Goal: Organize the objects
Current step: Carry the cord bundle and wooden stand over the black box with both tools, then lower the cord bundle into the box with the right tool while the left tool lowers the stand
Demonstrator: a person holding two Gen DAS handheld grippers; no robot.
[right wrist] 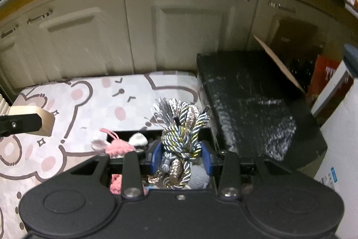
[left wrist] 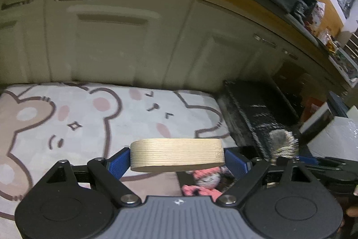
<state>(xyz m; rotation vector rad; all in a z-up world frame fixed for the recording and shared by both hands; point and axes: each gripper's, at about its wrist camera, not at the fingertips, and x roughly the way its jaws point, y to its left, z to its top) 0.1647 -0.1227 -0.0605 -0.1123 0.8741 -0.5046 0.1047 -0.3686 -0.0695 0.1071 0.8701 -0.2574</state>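
My left gripper (left wrist: 177, 159) is shut on a pale wooden disc (left wrist: 176, 154), held edge-on between its blue pads above the bear-print mat (left wrist: 94, 118). That same wooden disc (right wrist: 44, 121) shows at the left edge of the right wrist view. My right gripper (right wrist: 181, 157) is shut on a knotted bundle of silver, grey and gold cord (right wrist: 180, 136) with a tassel on top, and the cord bundle (left wrist: 282, 145) appears at the right in the left wrist view. Both hang over a dark open box (right wrist: 132, 134) with pink and white knitted items (right wrist: 117, 146) inside.
Cream cabinet doors (right wrist: 179, 33) stand behind the mat. A black woven box (right wrist: 252, 104) sits to the right, with cardboard (right wrist: 279, 64) and white packages (right wrist: 340, 138) beyond it. Cluttered shelves (left wrist: 324, 21) fill the upper right of the left wrist view.
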